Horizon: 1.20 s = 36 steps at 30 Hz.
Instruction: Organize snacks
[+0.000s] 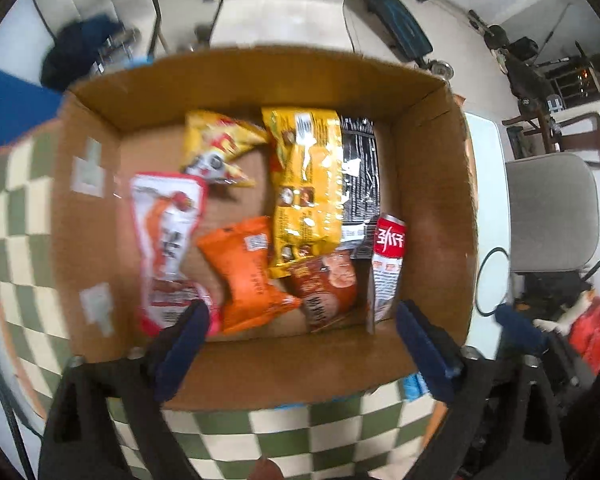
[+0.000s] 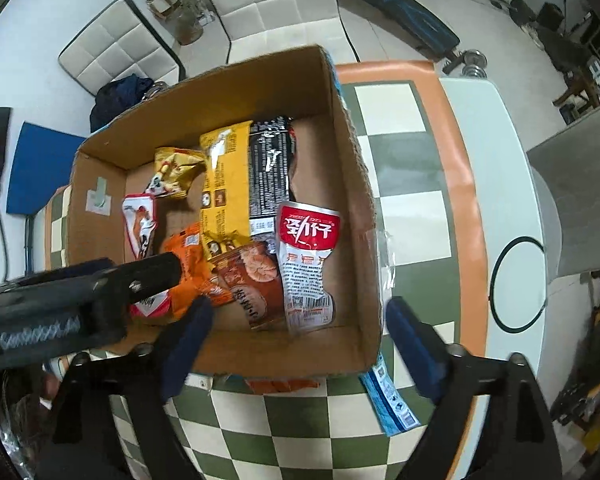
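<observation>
Nearest the two cameras, both grippers are hanging above the cardboard box, pointing down into it. Around the left gripper the blue-padded jaws are standing wide apart with nothing between them, over the box's near wall. Beside it, the right gripper is likewise spread wide and gripping nothing; in its view the left tool's black finger is crossing in from the left over the orange packet.

Under them, the box is sitting on a green-and-cream checked cloth with an orange border, and the snacks are lying flat on its floor. Closest to the near wall, a brown packet picturing round crackers is lying beside the orange packet. At the right, a white sachet with a red top is lying lengthwise, its long axis running from the near wall toward the far one, red end pointing away. At the left, a red-and-white pouch is lying the same way, slightly slanted.

Farther in, a long yellow bag is stretching toward the far wall, partly overlapping a black wrapper that is lying parallel to it. A smaller crumpled yellow bag is sitting askew toward the far left corner.

Outside the box, a blue-and-white wrapper is lying on the cloth at the near right corner.
</observation>
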{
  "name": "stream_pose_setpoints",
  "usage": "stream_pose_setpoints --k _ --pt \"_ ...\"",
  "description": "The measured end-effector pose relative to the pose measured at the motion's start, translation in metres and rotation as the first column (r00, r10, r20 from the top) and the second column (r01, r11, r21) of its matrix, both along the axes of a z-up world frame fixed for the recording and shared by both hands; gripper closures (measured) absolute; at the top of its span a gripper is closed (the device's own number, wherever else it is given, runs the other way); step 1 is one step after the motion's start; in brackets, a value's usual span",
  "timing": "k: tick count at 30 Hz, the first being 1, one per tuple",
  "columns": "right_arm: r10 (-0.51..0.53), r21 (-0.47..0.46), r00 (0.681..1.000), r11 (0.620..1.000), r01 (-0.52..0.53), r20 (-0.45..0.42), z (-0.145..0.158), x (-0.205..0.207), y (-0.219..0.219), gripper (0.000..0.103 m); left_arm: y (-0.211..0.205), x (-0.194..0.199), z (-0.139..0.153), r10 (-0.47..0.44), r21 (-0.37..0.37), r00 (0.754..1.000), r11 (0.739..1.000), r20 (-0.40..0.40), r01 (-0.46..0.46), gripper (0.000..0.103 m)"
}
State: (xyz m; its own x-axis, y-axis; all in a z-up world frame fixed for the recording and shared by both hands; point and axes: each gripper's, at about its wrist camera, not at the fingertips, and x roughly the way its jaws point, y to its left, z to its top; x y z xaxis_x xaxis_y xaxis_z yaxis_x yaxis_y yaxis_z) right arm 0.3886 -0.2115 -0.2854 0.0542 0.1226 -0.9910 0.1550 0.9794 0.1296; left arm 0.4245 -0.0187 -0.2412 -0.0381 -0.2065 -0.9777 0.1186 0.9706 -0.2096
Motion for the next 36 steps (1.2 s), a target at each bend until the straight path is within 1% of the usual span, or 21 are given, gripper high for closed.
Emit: stream_pose_setpoints --k 2,6,8,10,12,13,15,17,18,21,23,25,28,32,36 --pt "0.021 -0.019 1.0 1.0 -0.021 0.014 0.009 -0.003 0.006 0.007 0.008 -0.007 0.014 -0.002 0.031 0.998 1.0 0.057 0.0 0.004" --pt "0.048 -0.034 0.998 0.998 -0.046 0.051 0.026 -0.011 0.017 0.003 0.027 -0.022 0.028 0.023 0.051 0.992 0.998 0.122 -0.03 0.004" --pt "0.049 -0.014 0.997 0.999 -0.049 0.067 0.034 -0.016 0.022 0.003 0.044 -0.031 0.038 0.059 0.044 0.986 0.997 0.154 -0.066 0.004" --pt "0.045 0.014 0.995 0.999 -0.047 0.083 0.04 -0.024 0.026 0.003 0.048 -0.035 0.044 0.101 0.039 0.978 0.993 0.185 -0.11 0.004" --pt "0.043 0.034 0.994 0.998 -0.046 0.101 0.045 -0.034 0.03 0.003 0.066 -0.048 0.054 0.147 0.042 0.96 0.986 0.236 -0.162 0.004" --pt "0.041 0.043 0.993 0.998 -0.045 0.107 0.047 -0.039 0.032 0.002 0.074 -0.058 0.054 0.17 0.061 0.948 0.979 0.27 -0.193 0.004" --pt "0.033 0.062 0.993 0.997 -0.04 0.113 0.046 -0.052 0.034 0.002 0.093 -0.077 0.056 0.2 0.087 0.929 0.968 0.311 -0.237 0.004" --pt "0.029 0.075 0.993 0.996 -0.038 0.111 0.042 -0.064 0.036 0.002 0.11 -0.093 0.049 0.226 0.108 0.919 0.956 0.322 -0.273 0.004" --pt "0.024 0.085 0.994 0.996 -0.033 0.106 0.038 -0.071 0.036 0.002 0.116 -0.1 0.044 0.233 0.12 0.92 0.952 0.315 -0.282 0.004" --pt "0.01 0.126 0.998 0.992 -0.018 0.066 0.02 -0.089 0.039 0.002 0.138 -0.119 0.015 0.262 0.159 0.929 0.938 0.261 -0.309 0.004" --pt "0.009 0.146 1.0 0.989 -0.013 0.029 0.003 -0.101 0.043 0.002 0.152 -0.13 -0.014 0.285 0.182 0.939 0.93 0.193 -0.32 0.004" --pt "0.007 0.153 1.0 0.988 -0.005 -0.01 -0.015 -0.111 0.047 0.002 0.164 -0.139 -0.035 0.305 0.2 0.94 0.922 0.15 -0.331 0.004" --pt "0.001 0.141 0.999 0.99 0.004 -0.039 -0.033 -0.119 0.049 0.002 0.178 -0.145 -0.061 0.332 0.22 0.938 0.911 0.104 -0.347 0.004" --pt "-0.011 0.113 0.998 0.993 0.018 -0.063 -0.054 -0.122 0.049 0.002 0.189 -0.146 -0.091 0.329 0.264 0.942 0.905 0.058 -0.333 0.004" --pt "-0.018 0.094 0.997 0.995 0.025 -0.074 -0.07 -0.118 0.049 0.002 0.195 -0.142 -0.117 0.324 0.277 0.946 0.907 0.02 -0.316 0.004"
